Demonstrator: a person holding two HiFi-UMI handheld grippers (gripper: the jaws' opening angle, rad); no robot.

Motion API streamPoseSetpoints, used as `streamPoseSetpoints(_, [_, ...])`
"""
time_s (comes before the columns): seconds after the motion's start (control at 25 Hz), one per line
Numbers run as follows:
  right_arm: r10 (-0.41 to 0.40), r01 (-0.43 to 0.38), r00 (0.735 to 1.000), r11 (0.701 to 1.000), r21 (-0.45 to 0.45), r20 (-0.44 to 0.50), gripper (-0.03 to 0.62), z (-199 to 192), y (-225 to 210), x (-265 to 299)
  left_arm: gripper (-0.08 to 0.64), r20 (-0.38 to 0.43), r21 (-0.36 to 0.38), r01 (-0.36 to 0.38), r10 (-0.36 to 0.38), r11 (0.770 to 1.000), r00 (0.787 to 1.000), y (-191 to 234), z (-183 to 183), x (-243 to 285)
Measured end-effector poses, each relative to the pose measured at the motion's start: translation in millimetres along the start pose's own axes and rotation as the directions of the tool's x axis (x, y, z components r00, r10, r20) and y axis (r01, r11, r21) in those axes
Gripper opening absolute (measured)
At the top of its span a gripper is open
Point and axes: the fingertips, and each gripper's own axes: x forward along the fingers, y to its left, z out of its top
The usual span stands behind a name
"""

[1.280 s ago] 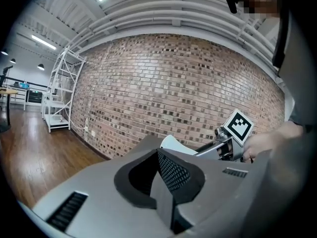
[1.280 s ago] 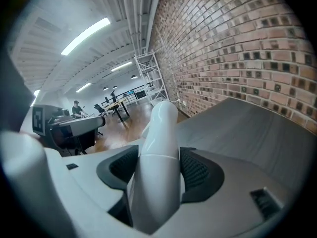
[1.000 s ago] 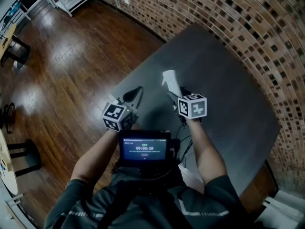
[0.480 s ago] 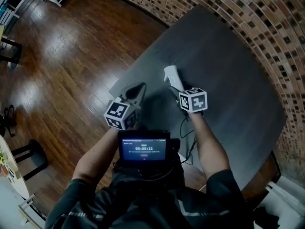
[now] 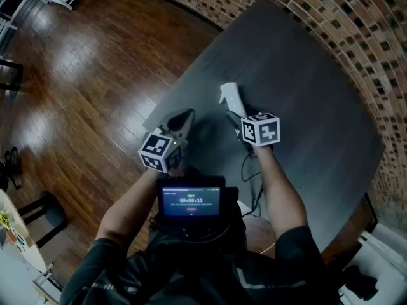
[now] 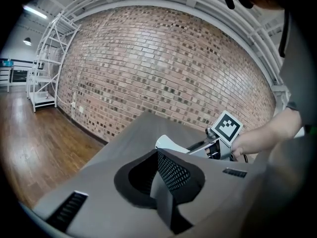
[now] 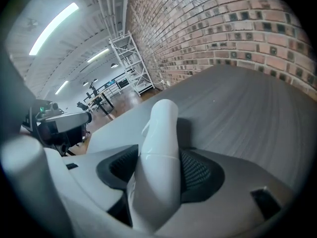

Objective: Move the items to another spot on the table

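Note:
A white plastic bottle (image 5: 230, 98) sticks out forward and tilted from my right gripper (image 5: 235, 115), low over the dark grey table (image 5: 305, 100). In the right gripper view the black pads press on both sides of the bottle (image 7: 159, 148), so the right gripper (image 7: 157, 175) is shut on it. My left gripper (image 5: 182, 121) hangs to the left of it near the table's left edge. Its jaws meet with nothing between them in the left gripper view, where the left gripper (image 6: 163, 175) sees the bottle (image 6: 168, 144) and the right gripper's marker cube (image 6: 227, 127) ahead.
A brick wall (image 5: 356, 37) runs along the table's far and right sides. Wooden floor (image 5: 82, 88) lies left of the table edge. A white shelving rack (image 6: 44, 73) stands by the wall. A small screen (image 5: 191, 200) sits at the person's chest.
The right gripper still holds the white bottle and has edged a little farther over the table. The left gripper stays beside it, shut. The head view has shifted slightly.

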Motion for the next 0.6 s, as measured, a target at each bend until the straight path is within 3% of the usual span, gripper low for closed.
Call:
streamPoseSetpoints(0.28, [-0.016, 0.018, 0.999, 0.999, 0.029, -0.039, 0.305, -9.8, -2.8, 4.5, -0.006, 0.045, -0.017, -0.013, 0.014, 1.000, 0.999, 5.8, 14.2, -2.3])
streamPoseSetpoints(0.36, [-0.038, 0.039, 0.999, 0.999, 0.031, -0.025, 0.350, -9.7, -3.9, 1.7, -0.006, 0.052, -0.011, -0.002, 0.002, 1.000, 0.999, 4.9, 19.5, -5.7])
streamPoseSetpoints(0.6, [-0.077, 0.076, 0.996, 0.997, 0.025, 0.049, 0.351, 5.4, 7.1, -28.4, -0.006, 0.090, 0.004, 0.010, -0.010, 1.000, 0.996, 7.2, 39.6, -26.0])
